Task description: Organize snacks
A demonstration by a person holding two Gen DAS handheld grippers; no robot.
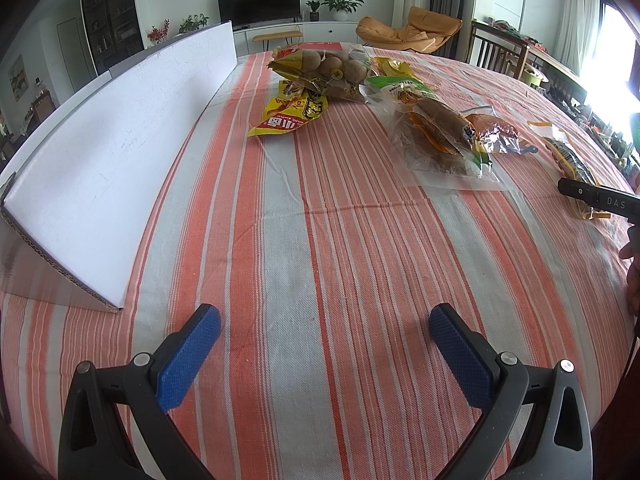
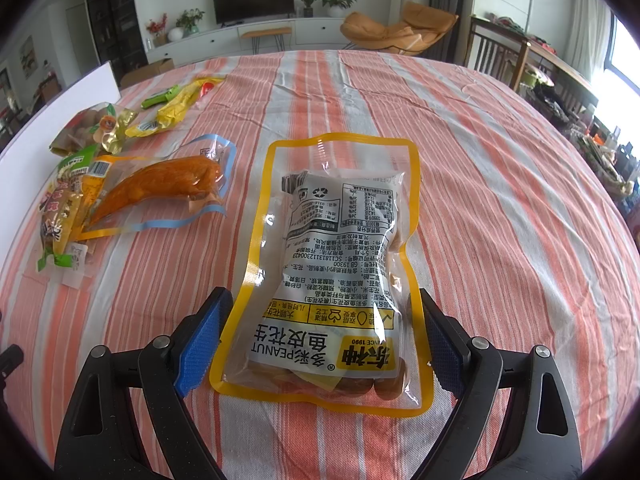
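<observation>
- Left side first: the left gripper point(image 1: 325, 330) hangs wide apart over bare striped cloth, nothing between its blue pads, and the tall white corrugated-cardboard panel point(image 1: 120, 152) stands off at its ten o'clock.
- The orange-and-white striped tablecloth point(image 1: 304, 248) runs out ahead of it, and the snack pile sits well away at twelve to one o'clock: a yellow-trimmed clear bag of round brown balls point(image 1: 324, 70), a yellow-and-red foil packet point(image 1: 290, 114), a clear pouch of brown cakes point(image 1: 438, 136).
- Out at three o'clock in the left view the other tool's black finger pokes in over a yellow-edged pouch.
- Now the right gripper point(image 2: 326, 330): its jaws stand wide and straddle the near end of the yellow-bordered clear pouch of peanuts point(image 2: 340, 264), one pad on each side. They look close to its edges; I can't tell if they touch.
- The pouch lies flat, long axis straight from six to twelve o'clock, along the fingers.
- So I judge the squeeze comes across its short width, and the right hand is plainly the nearer one.
- At ten o'clock from the right gripper lies the blue-edged clear pouch with an orange piece point(image 2: 168, 188), near but apart.
</observation>
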